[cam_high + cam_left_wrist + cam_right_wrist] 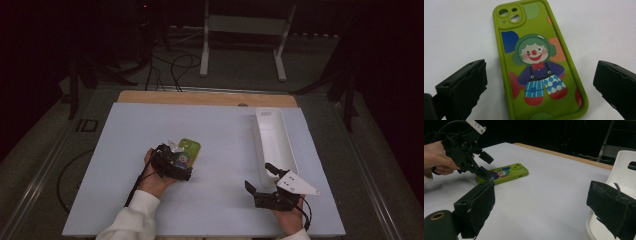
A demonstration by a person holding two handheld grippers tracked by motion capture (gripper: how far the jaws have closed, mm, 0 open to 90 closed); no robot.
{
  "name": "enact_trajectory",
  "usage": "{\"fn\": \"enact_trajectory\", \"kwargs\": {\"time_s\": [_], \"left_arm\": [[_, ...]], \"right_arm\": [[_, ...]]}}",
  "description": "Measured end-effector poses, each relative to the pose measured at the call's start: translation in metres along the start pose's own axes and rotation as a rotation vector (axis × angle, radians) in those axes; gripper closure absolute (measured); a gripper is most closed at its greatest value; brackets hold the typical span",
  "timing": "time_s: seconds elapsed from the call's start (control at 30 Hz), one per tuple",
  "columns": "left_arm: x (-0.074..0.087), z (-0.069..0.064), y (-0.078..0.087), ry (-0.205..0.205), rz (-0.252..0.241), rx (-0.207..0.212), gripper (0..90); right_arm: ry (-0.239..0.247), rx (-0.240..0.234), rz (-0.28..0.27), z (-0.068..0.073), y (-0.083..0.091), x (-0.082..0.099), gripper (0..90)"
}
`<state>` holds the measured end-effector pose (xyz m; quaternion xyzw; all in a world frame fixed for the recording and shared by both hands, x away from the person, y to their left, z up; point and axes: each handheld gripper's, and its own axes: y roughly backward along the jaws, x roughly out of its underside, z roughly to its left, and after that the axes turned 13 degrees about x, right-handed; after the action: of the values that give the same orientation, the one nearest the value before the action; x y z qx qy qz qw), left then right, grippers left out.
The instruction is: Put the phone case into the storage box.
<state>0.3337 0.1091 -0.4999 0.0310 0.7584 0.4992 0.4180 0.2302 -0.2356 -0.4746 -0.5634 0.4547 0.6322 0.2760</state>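
The light, probably rubbery phone case (537, 62) lies between the spread jaws of the left gripper (539, 82), best pinched across its long edges.

**No readable text anywhere**

No words, brand names, numbers or labels can be read on anything in these views. The green phone case (537, 62) bears only a picture: a clown with green hair, a red nose, a red bow tie and blue checked trousers, set among coloured spots, with no lettering beside it. The white tray (274, 140) is plain, and the white surface (220, 135) carries no print or markings
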Motion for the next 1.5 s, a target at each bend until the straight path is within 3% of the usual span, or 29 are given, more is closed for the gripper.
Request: {"fn": "enact_trajectory", "kwargs": {"time_s": [0.7,1.13,1.5], "left_arm": [[-0.001,0.005,-0.013,0.018,0.045,0.015,2.1],[0.000,0.010,-0.018,0.057,0.057,0.038,6.5],[0.000,0.011,-0.018,0.049,0.068,0.033,9.3]], "right_arm": [[0.003,0.000,0.000,0.000,0.000,0.000,8.0],[0.004,0.002,-0.001,0.000,0.000,0.000,8.0],[0.006,0.002,0.000,0.000,0.000,0.000,8.0]]}}
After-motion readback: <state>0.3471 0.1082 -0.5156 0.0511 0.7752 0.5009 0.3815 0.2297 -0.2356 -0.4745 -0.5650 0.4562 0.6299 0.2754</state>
